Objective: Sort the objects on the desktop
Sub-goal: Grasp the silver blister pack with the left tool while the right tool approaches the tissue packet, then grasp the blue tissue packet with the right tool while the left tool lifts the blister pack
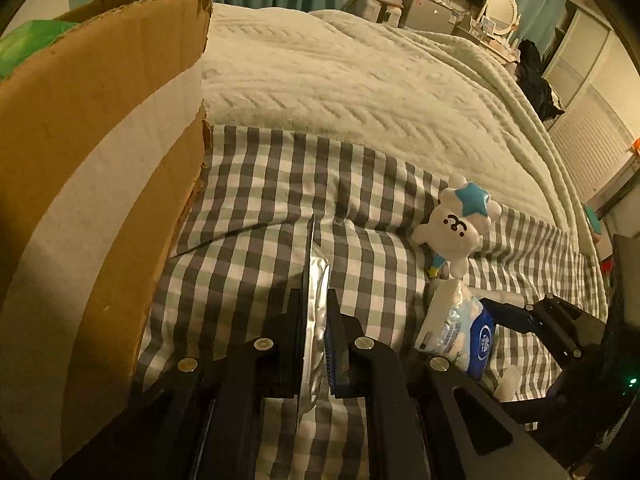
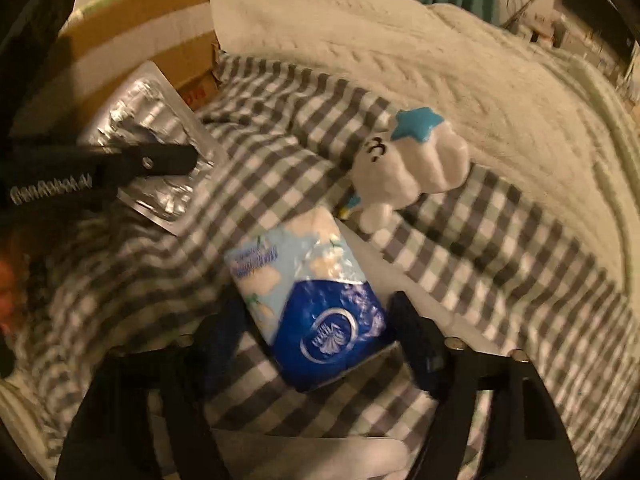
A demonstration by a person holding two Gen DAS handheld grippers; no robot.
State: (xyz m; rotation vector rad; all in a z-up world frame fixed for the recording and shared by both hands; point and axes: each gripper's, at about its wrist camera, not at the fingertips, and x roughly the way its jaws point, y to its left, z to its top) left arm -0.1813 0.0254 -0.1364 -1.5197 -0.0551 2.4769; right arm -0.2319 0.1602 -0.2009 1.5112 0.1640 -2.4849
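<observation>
Your left gripper (image 1: 318,300) pinches the silver foil blister pack (image 1: 316,320) edge-on beside the brown cardboard box (image 1: 100,140), so lift it over the torn rim, while your right gripper (image 2: 316,316), spread, straddles the blue-and-white plastic tissue packet (image 2: 316,304) on the grey checked cloth (image 1: 248,184).

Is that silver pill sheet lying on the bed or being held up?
Held up. The left gripper is shut on the blister pack, which stands on edge above the checked sheet.

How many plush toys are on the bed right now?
1. The white plush toy with a blue star lies on the checkered sheet, just beyond the tissue pack. The cardboard box could hide more.
</observation>
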